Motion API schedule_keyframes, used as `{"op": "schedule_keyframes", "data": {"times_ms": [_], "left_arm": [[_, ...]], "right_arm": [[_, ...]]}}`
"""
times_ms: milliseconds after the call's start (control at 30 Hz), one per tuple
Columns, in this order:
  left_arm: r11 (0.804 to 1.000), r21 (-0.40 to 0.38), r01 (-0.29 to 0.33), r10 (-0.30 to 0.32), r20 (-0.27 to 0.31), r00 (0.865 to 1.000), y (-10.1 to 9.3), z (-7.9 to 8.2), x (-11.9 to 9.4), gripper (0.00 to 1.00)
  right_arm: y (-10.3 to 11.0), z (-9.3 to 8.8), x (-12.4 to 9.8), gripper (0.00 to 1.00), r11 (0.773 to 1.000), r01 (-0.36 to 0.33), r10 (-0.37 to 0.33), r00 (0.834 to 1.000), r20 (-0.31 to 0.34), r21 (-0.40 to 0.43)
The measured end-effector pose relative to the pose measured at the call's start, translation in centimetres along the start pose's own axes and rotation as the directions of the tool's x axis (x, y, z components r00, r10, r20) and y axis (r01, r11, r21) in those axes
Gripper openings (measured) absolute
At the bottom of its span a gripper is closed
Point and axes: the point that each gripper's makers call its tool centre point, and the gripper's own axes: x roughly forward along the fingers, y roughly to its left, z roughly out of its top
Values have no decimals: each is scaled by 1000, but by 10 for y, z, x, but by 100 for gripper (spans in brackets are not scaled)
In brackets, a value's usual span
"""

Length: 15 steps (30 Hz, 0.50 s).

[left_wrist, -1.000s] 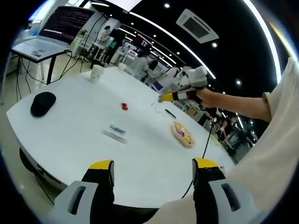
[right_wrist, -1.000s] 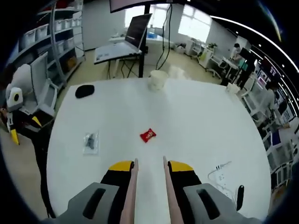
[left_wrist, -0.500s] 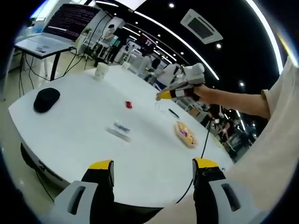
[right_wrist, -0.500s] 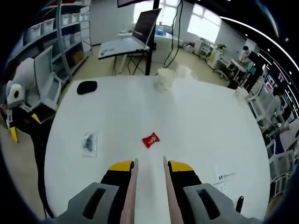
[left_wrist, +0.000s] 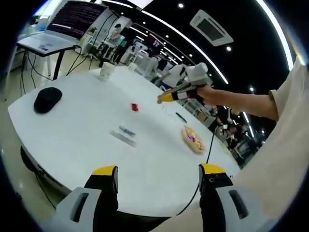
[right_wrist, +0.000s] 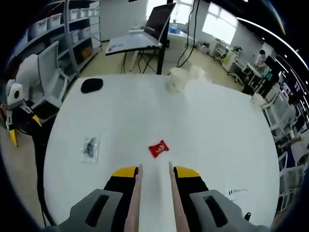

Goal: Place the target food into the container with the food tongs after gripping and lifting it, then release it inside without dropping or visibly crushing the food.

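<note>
Status: task at its start; nothing gripped, lifted or placed. The right tool (right_wrist: 154, 166) holds the tongs (right_wrist: 153, 193), whose 2 arms run forward between its jaws, tips a narrow gap apart and empty, above the table (right_wrist: 217, 125). The red packet (right_wrist: 158, 149), judged the target food, lies on the table just beyond the tips. The left tool (left_wrist: 158, 170) stands wide open, empty, at the table's near edge. The tray (left_wrist: 191, 139) holding food, possibly the container, is too small to confirm. Right tool's own grip: cannot tell
</note>
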Motion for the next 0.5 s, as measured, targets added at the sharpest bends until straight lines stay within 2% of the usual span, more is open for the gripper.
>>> {"op": "schedule_keyframes", "data": {"times_ms": [500], "left_arm": [[999, -35, -22, 22, -1, 1000, 13, -2, -3, 68]], "right_arm": [[1, 7, 23, 28, 999, -26, 26, 1000, -15, -32]]}}
